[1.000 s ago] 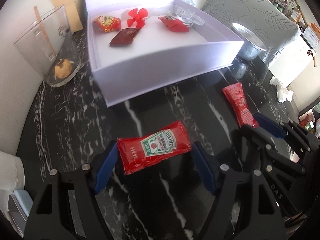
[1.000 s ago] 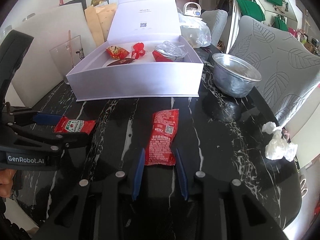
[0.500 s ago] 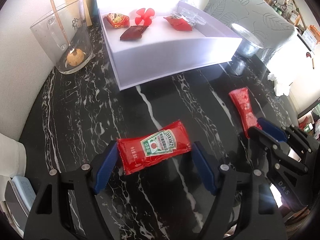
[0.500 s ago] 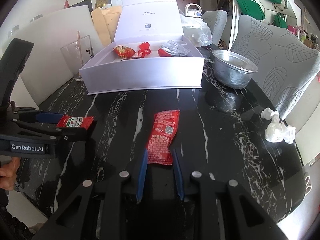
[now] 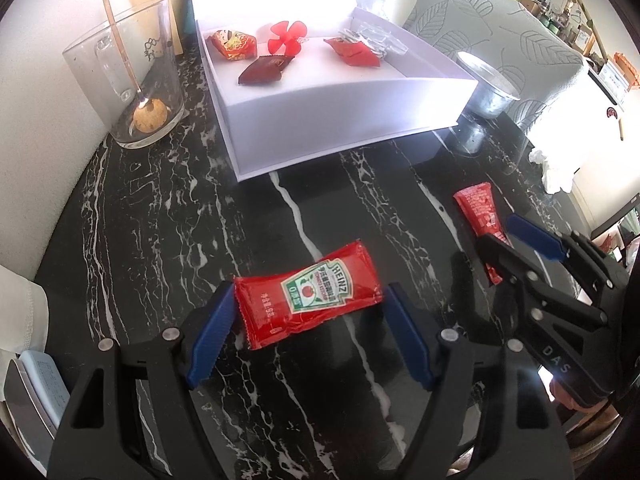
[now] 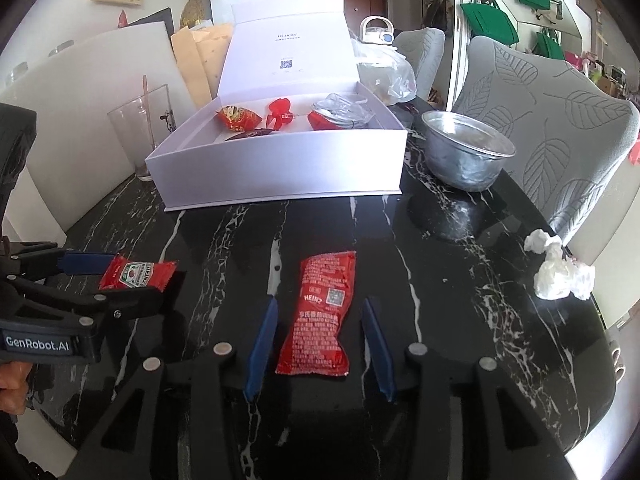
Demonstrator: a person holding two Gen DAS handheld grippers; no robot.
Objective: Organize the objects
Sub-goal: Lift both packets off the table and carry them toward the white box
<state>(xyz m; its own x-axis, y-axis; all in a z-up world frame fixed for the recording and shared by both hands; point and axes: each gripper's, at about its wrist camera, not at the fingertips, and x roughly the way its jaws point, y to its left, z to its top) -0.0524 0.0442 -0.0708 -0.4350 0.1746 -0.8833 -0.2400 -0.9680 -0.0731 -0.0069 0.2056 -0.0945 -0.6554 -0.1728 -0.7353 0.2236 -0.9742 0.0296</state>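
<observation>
A red Heinz ketchup packet (image 5: 310, 294) lies between the blue fingers of my left gripper (image 5: 308, 300); the fingers touch its two ends, so it is shut on the packet. It also shows in the right wrist view (image 6: 136, 274). A second red sauce packet (image 6: 320, 312) lies on the black marble table between the fingers of my right gripper (image 6: 318, 306), which is open with gaps on both sides. An open white box (image 6: 280, 176) behind holds red snack packets (image 5: 234, 43), a red flower-shaped piece (image 5: 286, 36) and a dark packet (image 5: 264, 70).
A glass mug (image 5: 132, 76) with a spoon and a cookie stands left of the box. A metal bowl (image 6: 466, 154) stands right of it. Crumpled tissue (image 6: 560, 270) lies near the table's right edge. Chairs stand behind the table.
Both grippers have pulled back from the box, which looks farther away. The right gripper's fingers have opened wider around the sauce packet. The ketchup packet stays between the left fingers.
</observation>
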